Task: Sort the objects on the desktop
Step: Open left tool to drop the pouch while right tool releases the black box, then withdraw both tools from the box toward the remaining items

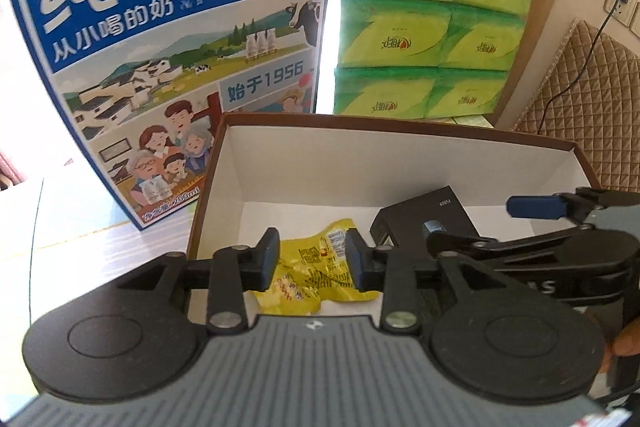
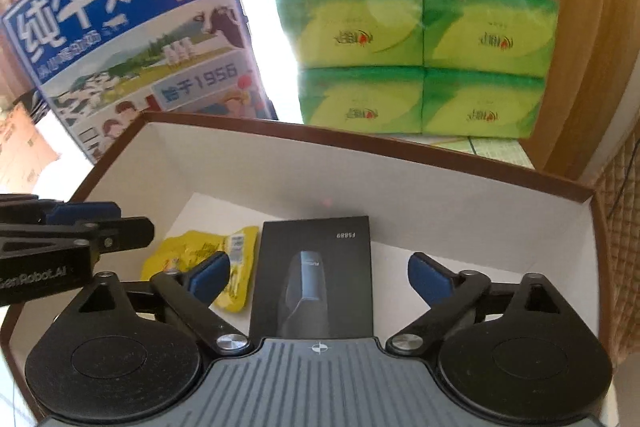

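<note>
Over the white-lined brown cardboard box (image 2: 360,179), both tongs (image 1: 312,255) (image 2: 320,279) gape empty; we should lift straight up, clear of its walls.

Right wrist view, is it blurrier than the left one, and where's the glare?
Right wrist view: yes, the milk carton print is smeared and the gap beside the tissue packs is blown white. Left wrist view: carton text is sharp, same backlit white gap, edges bowed by the fisheye.

We look down from each wrist camera, close over the brown-rimmed box (image 1: 400,125) (image 2: 360,139); both face the milk carton (image 1: 160,47) (image 2: 132,39) and tissue packs (image 1: 432,27) (image 2: 416,27) behind, the left view sitting further left.
</note>
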### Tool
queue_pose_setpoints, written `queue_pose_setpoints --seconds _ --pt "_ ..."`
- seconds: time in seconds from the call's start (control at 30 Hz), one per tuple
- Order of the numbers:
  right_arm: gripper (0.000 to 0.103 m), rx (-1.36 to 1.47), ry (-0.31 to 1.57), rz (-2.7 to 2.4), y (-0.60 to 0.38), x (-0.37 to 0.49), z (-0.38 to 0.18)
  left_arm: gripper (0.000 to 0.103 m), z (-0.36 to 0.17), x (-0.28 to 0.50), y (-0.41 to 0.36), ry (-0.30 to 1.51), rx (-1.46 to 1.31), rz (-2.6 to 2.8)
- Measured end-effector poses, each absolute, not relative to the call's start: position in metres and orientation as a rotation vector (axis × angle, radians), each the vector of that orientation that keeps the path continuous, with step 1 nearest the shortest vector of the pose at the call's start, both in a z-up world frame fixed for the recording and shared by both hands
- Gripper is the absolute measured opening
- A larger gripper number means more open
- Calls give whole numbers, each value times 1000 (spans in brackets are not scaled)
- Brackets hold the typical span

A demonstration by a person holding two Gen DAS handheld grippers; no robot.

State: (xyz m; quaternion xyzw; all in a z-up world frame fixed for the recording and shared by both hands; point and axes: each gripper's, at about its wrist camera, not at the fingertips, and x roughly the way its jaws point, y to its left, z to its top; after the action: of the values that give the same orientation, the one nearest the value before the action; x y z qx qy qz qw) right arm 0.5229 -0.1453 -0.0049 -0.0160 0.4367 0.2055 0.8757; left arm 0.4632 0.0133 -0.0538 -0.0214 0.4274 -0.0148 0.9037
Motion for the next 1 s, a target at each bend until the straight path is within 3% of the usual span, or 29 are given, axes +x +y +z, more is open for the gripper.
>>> queue_pose_setpoints --seconds 0.1,0.27,0.57,1.0 --pt "101 -71 908 442 -150 515 2 39 -50 456 13 876 -39 -25" --pt "101 -124 906 456 -158 499 7 59 -44 440 8 862 -26 -35" --pt "101 -163 866 453 -179 455 20 76 -24 398 -2 831 -40 -63" --pt "101 -103 776 425 -206 405 60 79 8 335 -21 781 -16 -43"
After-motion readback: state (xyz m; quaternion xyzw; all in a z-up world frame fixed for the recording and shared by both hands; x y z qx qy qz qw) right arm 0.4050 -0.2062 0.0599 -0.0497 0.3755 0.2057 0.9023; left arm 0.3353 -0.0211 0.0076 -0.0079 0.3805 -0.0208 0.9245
